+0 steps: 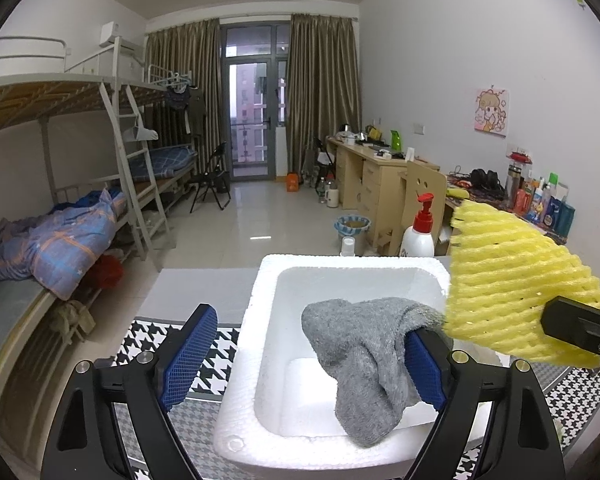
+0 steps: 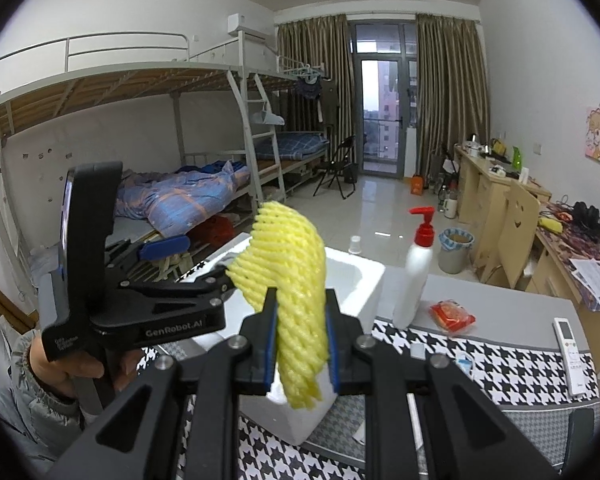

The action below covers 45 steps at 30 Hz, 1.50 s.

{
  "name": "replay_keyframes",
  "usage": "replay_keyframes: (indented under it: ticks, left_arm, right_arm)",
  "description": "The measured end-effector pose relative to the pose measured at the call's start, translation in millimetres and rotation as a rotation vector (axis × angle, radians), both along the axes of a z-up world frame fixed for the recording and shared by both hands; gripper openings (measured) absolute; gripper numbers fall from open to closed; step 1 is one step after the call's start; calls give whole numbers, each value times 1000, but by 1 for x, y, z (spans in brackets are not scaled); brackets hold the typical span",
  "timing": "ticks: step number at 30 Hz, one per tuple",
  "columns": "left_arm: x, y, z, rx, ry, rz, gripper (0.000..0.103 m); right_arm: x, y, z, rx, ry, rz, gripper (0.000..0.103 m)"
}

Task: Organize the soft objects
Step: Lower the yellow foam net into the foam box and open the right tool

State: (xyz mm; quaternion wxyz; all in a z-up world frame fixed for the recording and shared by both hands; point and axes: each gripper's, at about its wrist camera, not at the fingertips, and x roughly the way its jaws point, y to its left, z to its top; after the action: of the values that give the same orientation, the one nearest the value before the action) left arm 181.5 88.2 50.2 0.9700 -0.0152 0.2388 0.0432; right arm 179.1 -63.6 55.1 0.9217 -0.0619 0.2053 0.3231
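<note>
Two soft things are in play: one grey sock (image 1: 364, 364) and one yellow foam net (image 2: 292, 280). The sock is seen draped over the right-hand finger of the left gripper (image 1: 304, 360), whose jaws are spread wide, with nothing pinched between them; the sock hangs down into the white foam box (image 1: 260, 320), which stands on the checked cloth (image 2: 480, 364) towards the table's far-left part. The foam net is pinched low down between the pressed-in jaws of the right gripper (image 2: 302, 344) and is held up over the box's right rim. Both things are judged very light and limp. The sock can be expected to cling to the ribbed pad and may need to be shaken or wiped off against the box wall. The net is springy and crushable, so a pinch across its folded middle is judged safest. Also counted on the table: one pump bottle (image 2: 414, 280), one red packet (image 2: 452, 314), one remote (image 2: 572, 354).
</note>
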Motion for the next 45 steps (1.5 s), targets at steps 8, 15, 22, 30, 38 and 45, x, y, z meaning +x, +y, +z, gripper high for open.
replay_keyframes:
  ticks: [8,15,22,30,38,45]
  left_arm:
    - [-6,3,-2,3,-6,-6,88]
    - [-10,6,-1,1,-22,-26,89]
    - [-18,9,2,-1,-58,-52,95]
    - [-22,18,3,1,-76,-18,95]
    - [-25,29,-3,-1,-73,11,96]
    - [-28,34,-4,-7,-71,26,97]
  right_arm:
    - [4,18,1,-27,7,28,24]
    - [16,30,-3,-56,24,24,24]
    - [23,39,-5,-69,51,5,24]
    - [25,47,-6,-80,58,13,24]
    - [31,54,-10,-98,85,27,24]
    - [31,57,-11,-112,75,20,52]
